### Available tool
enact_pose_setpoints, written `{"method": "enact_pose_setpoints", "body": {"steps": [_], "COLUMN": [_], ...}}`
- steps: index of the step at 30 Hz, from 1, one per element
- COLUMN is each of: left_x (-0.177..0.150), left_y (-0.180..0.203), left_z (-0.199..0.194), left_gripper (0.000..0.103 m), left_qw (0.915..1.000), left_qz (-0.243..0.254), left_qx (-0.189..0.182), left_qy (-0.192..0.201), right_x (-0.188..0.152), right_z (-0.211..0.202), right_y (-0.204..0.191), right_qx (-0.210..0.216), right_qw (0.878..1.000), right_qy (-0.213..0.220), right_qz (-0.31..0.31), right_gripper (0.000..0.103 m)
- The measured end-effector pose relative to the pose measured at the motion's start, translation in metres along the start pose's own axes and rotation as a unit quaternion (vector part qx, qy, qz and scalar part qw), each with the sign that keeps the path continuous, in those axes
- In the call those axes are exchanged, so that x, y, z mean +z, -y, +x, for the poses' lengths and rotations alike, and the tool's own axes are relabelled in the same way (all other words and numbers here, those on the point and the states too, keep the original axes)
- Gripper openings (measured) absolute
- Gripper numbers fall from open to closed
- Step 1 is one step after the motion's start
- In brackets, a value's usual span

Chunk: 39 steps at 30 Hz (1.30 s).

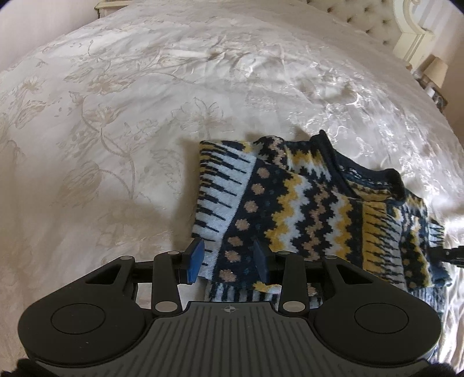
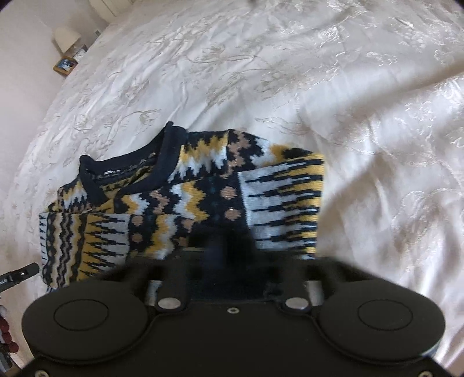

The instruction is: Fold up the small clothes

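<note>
Sweater (image 1: pixel 307 208) navy, yellow, white, tan zigzags, dots; bedspread (image 1: pixel 145 116) cream floral.

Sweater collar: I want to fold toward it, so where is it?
The collar lies at the sweater's far edge on the bedspread, right of centre in the left wrist view.

the bedspread (image 1: pixel 121 121) is lying open and bare to the left of the sweater (image 1: pixel 304 203) and beyond it; the sweater is filling the near middle; a headboard (image 1: pixel 374 23) is closing off one far corner; a lamp (image 2: pixel 67 37) is standing off the bed's side.
</note>
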<state>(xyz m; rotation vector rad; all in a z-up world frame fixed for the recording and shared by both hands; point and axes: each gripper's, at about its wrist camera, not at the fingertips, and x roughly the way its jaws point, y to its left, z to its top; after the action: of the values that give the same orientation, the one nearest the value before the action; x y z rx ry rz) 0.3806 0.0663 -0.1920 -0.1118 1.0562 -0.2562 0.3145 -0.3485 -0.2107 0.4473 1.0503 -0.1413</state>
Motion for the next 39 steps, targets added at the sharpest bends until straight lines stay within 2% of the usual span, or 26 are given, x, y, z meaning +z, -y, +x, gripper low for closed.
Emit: {"method": "enact_pose_setpoints", "body": {"steps": [4,7,9,12,15,16,19,20,23,25,28,30,32,36,39], "left_x": [0.004,0.014,0.021,0.028,0.033,0.034,0.033,0.032,0.028,0.027,0.027,0.028,0.029,0.028,0.019], "left_y": [0.006,0.014,0.02,0.031,0.04,0.04,0.034,0.032,0.027,0.028,0.028,0.028,0.03,0.037,0.044], "left_z": [-0.005,-0.009,-0.007,0.006,0.026,0.033,0.056,0.063,0.069,0.068,0.065,0.062,0.059,0.042,0.021], "left_gripper": [0.036,0.036,0.036,0.037,0.037,0.037,0.036,0.036,0.037,0.037,0.038,0.046,0.062,0.065,0.071], "left_qw": [0.9999,0.9995,0.9991,0.9986,0.998,0.998,0.998,0.9975,0.9965,0.9959,0.9965,0.997,0.9967,0.9969,0.997], "left_qz": [0.007,0.013,0.019,0.033,0.056,0.057,0.062,0.068,0.081,0.088,0.082,0.073,0.069,0.062,0.056], "left_qx": [-0.006,-0.018,-0.025,-0.032,-0.027,-0.026,-0.006,0.0,-0.011,-0.011,-0.013,-0.023,-0.037,-0.045,-0.053], "left_qy": [0.006,0.022,0.029,0.026,0.015,0.009,-0.013,-0.019,-0.015,-0.013,-0.011,-0.013,-0.019,-0.014,-0.002], "right_x": [0.006,0.017,0.024,0.03,0.028,0.025,0.02,0.019,0.015,0.011,0.008,0.007,0.005,-0.001,-0.005], "right_z": [-0.028,-0.06,-0.065,-0.042,-0.013,-0.005,0.003,0.004,0.005,0.006,0.007,0.003,-0.001,-0.014,-0.028], "right_y": [-0.014,-0.029,-0.022,-0.005,0.002,0.003,0.006,0.007,0.009,0.01,0.018,0.018,0.017,0.014,0.005], "right_qx": [0.024,0.011,-0.008,-0.041,-0.07,-0.07,-0.078,-0.079,-0.088,-0.104,-0.106,-0.109,-0.112,-0.113,-0.11], "right_qw": [0.998,0.994,0.993,0.996,0.996,0.996,0.996,0.996,0.996,0.994,0.994,0.994,0.993,0.993,0.993], "right_qy": [0.043,0.09,0.105,0.07,0.034,0.021,0.02,0.021,0.017,0.014,0.016,0.02,0.022,0.032,0.051], "right_qz": [-0.029,-0.063,-0.054,-0.031,-0.044,-0.042,-0.033,-0.029,-0.031,-0.035,-0.017,-0.012,-0.015,-0.013,-0.013], "right_gripper": [0.013,0.013,0.013,0.013,0.014,0.016,0.023,0.034,0.046,0.063,0.067,0.069,0.075,0.081,0.094]}}
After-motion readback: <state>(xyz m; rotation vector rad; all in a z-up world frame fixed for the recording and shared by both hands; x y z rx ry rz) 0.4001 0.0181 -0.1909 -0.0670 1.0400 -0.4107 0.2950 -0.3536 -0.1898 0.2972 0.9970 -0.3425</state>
